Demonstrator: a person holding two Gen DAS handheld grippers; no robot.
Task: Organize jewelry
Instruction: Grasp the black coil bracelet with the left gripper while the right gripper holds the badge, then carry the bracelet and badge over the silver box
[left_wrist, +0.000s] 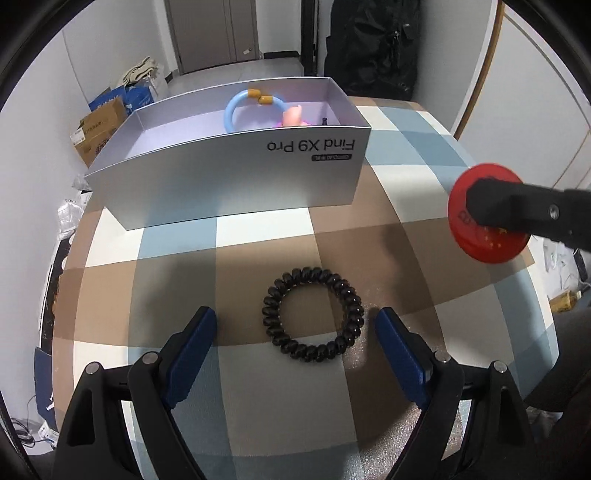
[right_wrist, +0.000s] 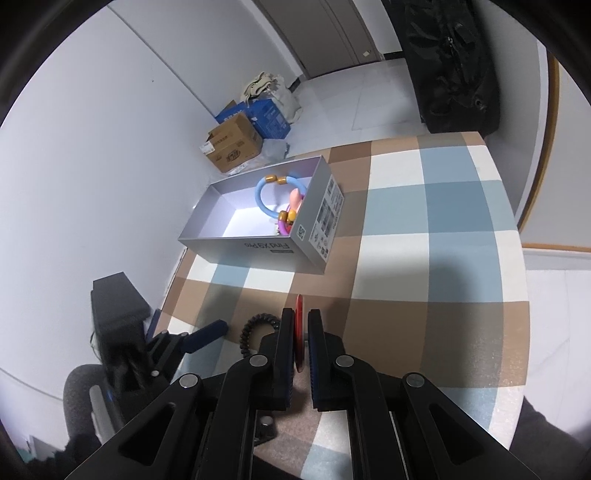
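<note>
Pink trinket (left_wrist: 293, 115) half-hidden behind box wall (left_wrist: 236, 177)

blk coil tie (left_wrist: 313, 314) flat, red disc (left_wrist: 487, 213) held

Open tablecloth (left_wrist: 258, 236) between hair tie (left_wrist: 313, 314) and box (left_wrist: 236, 173); box's near wall blocks low approach; top open.

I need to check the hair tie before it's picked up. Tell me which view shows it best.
The left wrist view: the hair tie lies whole on the tablecloth, between the open left gripper fingers. In the right wrist view only an arc of it shows, the rest behind the right gripper and its red disc.
</note>
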